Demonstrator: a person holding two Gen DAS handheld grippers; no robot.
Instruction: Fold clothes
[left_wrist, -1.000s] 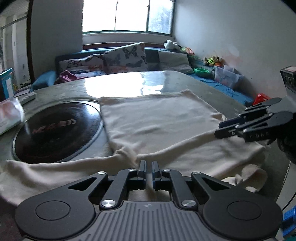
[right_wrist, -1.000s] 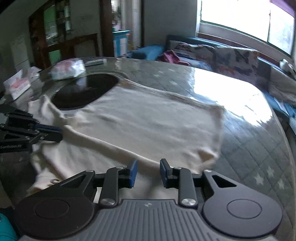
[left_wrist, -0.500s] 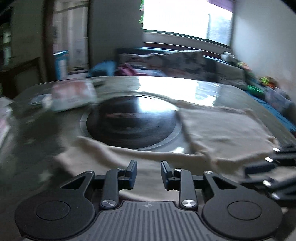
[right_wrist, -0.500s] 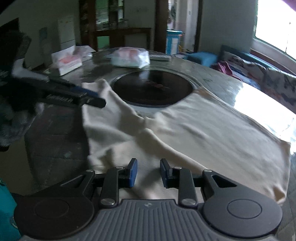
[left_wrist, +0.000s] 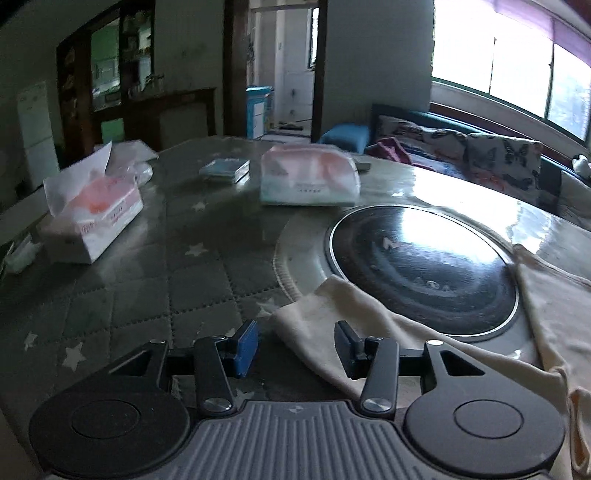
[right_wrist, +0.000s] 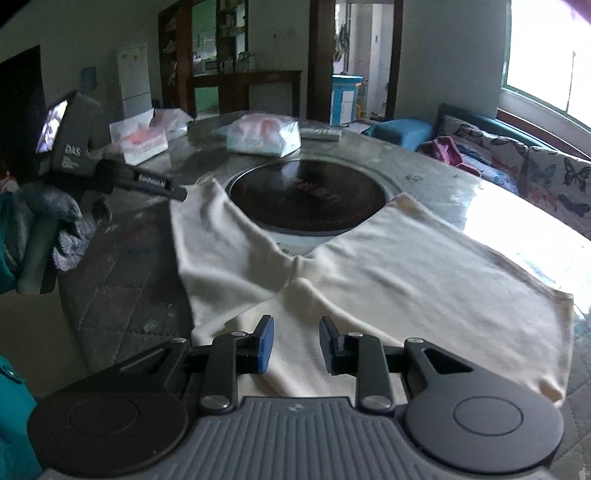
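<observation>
A cream garment (right_wrist: 406, 273) lies spread on the round table, one sleeve (right_wrist: 210, 236) stretched toward the left beside the dark round hotplate (right_wrist: 306, 195). In the left wrist view the sleeve end (left_wrist: 332, 317) lies just ahead of my left gripper (left_wrist: 295, 343), which is open and empty, its jaws either side of the cuff. My right gripper (right_wrist: 293, 345) is open and empty, low over the garment's near edge. The left gripper also shows in the right wrist view (right_wrist: 110, 177), at the sleeve's far end.
A tissue box (left_wrist: 92, 218), a soft tissue pack (left_wrist: 310, 181) and a small flat packet (left_wrist: 225, 170) sit on the far side of the quilted table cover (left_wrist: 147, 288). A sofa with cushions (right_wrist: 517, 162) stands under the window.
My left gripper has opened and swung left from the garment's body to the sleeve end. My right gripper has stayed open and turned left toward the sleeve side.
</observation>
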